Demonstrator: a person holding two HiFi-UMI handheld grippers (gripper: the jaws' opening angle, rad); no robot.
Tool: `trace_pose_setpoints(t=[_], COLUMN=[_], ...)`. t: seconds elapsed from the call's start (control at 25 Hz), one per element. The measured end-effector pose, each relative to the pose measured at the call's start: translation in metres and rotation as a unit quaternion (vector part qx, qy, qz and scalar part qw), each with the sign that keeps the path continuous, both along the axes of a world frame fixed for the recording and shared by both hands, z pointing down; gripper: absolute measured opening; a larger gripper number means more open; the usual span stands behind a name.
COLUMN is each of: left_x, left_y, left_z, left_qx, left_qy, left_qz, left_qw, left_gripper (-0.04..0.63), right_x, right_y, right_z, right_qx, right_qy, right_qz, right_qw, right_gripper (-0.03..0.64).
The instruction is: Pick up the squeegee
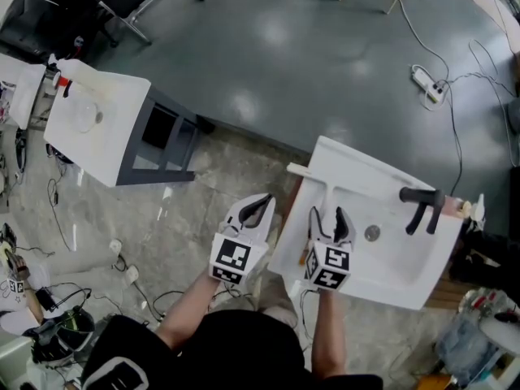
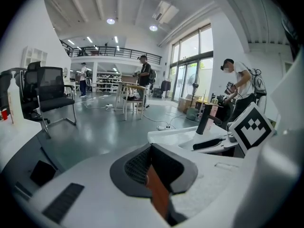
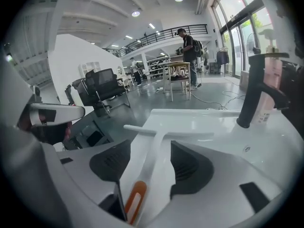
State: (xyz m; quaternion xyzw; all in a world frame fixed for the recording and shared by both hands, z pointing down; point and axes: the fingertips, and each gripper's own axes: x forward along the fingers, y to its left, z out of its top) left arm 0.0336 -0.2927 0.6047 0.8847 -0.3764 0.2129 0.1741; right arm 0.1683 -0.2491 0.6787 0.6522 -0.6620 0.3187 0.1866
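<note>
The white squeegee [image 1: 323, 195] lies on the left rim of the white sink [image 1: 406, 279], its T-shaped blade at the far end. In the right gripper view its handle [image 3: 159, 148] runs straight between the two dark pads, with a gap on each side, and its orange end sits near the camera. My right gripper [image 1: 327, 218] is open around that handle. My left gripper [image 1: 258, 210] hangs just left of the sink, over the floor. Its jaws [image 2: 151, 158] are shut with nothing held.
A black faucet [image 1: 422, 205] and a pink bottle [image 1: 460, 208] stand at the sink's right side. A second white sink on a dark stand [image 1: 97, 124] is at the far left. A power strip [image 1: 428, 84] and cables lie on the grey floor. People stand far off.
</note>
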Motion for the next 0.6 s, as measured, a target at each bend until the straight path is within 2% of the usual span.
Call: trace_pose_setpoints(t=[0.08, 0.24, 0.32, 0.44, 0.6], left_x=[0.000, -0.001, -0.001, -0.001, 0.001], left_y=[-0.002, -0.005, -0.008, -0.010, -0.011], left_z=[0.003, 0.007, 0.008, 0.010, 0.012], left_qx=[-0.003, -0.005, -0.007, -0.007, -0.009], left_qy=[-0.002, -0.006, -0.006, -0.007, -0.009], left_qz=[-0.002, -0.003, -0.005, -0.006, -0.007], left_qw=[1.0000, 1.0000, 0.9999, 0.9999, 0.9999], left_gripper=[0.002, 0.002, 0.002, 0.002, 0.002], right_x=[0.000, 0.000, 0.000, 0.000, -0.002], right_y=[-0.002, -0.001, -0.001, -0.001, -0.003], right_z=[0.007, 0.021, 0.025, 0.028, 0.029], right_qx=[-0.009, -0.028, -0.037, -0.048, -0.050], right_qy=[0.001, 0.007, 0.013, 0.017, 0.021], right_qz=[0.000, -0.001, -0.005, -0.013, -0.022], right_qw=[1.000, 1.000, 0.999, 0.999, 0.998], right_gripper=[0.282, 0.285, 0.266, 0.197, 0.161])
